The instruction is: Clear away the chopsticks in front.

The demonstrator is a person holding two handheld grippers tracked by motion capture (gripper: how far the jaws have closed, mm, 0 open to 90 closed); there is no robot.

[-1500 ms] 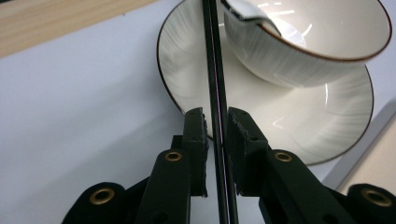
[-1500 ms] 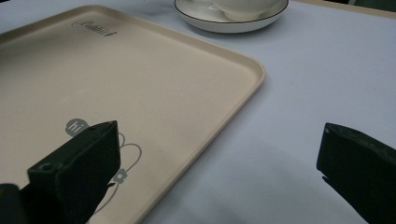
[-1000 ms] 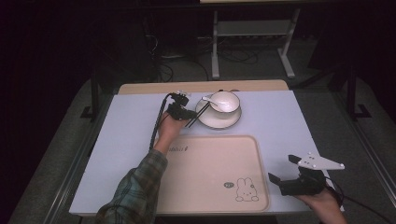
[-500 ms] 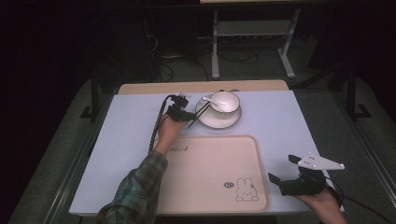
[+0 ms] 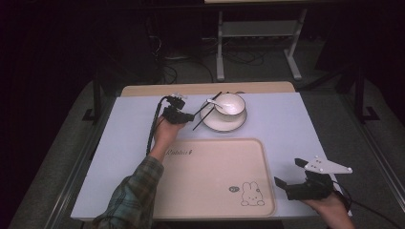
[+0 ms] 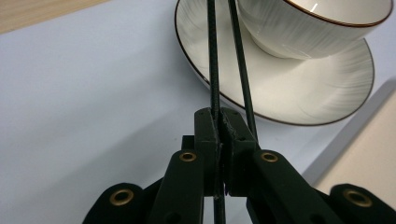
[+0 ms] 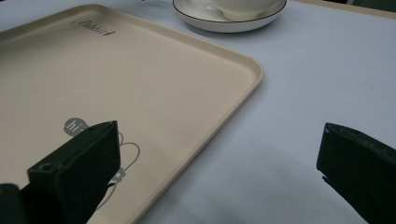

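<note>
The left gripper [image 6: 219, 135] has its jaws squeezed tight on a pair of thin black chopsticks [image 6: 212, 60]. One stick sits right in the pinch and the other lies against the side of a jaw, so I cannot tell if both are truly held. In the high view the chopsticks [image 5: 206, 110] slant up with their far ends by the white bowl [image 5: 230, 103], which sits on a white plate [image 5: 223, 123] at the back of the bench [image 5: 296, 124]. They are held near one end, likely so they can be lifted away. The right gripper [image 5: 290, 177] waits by the near corner of the tan tray [image 5: 215, 191] with its jaws wide and holding nothing. The tray has the word "Rabbit" [image 5: 178, 152] in one corner, and a little rabbit [image 5: 251, 194] drawn beside a bubble that says "hi" [image 7: 74, 126].
</note>
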